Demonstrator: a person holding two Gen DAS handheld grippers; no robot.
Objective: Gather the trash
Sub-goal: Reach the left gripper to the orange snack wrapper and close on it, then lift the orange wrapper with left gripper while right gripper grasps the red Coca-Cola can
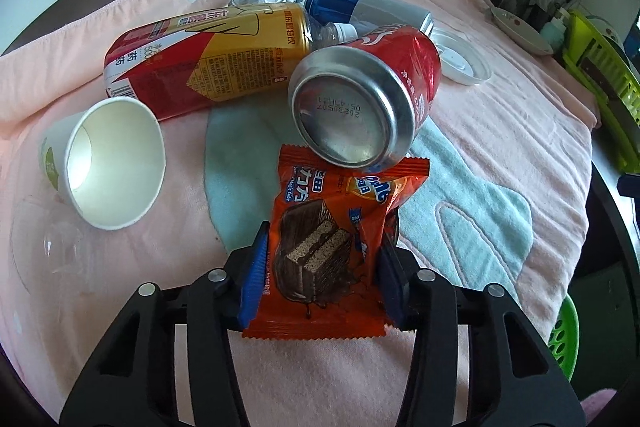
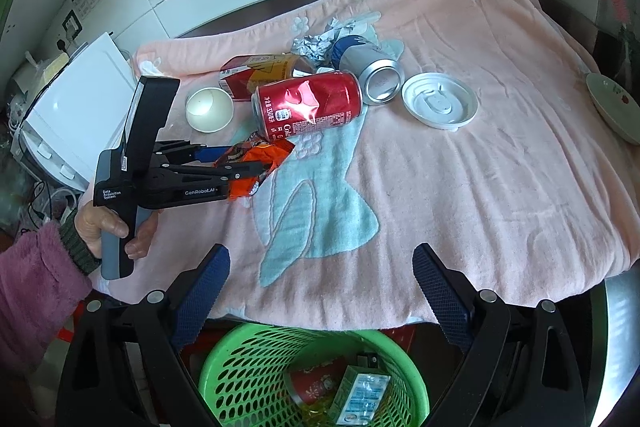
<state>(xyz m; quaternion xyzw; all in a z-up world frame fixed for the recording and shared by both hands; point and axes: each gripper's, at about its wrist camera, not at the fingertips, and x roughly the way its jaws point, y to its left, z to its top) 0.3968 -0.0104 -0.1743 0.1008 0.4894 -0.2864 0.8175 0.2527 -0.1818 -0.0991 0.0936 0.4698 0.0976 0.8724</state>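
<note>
My left gripper (image 1: 320, 259) pinches the orange wrapper (image 1: 340, 227), its far end touching the red can (image 1: 360, 99). My right gripper (image 2: 320, 291) spread, empty, above the green basket (image 2: 224, 379). Risk: lifting nudges the can, which rolls.

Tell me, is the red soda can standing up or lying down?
Lying down. The red soda can rests on its side on the pink towel, its silver bottom facing the left gripper.

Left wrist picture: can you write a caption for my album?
Left tongs pinch an orange snack wrapper beside a red can, paper cup and bottle.
</note>
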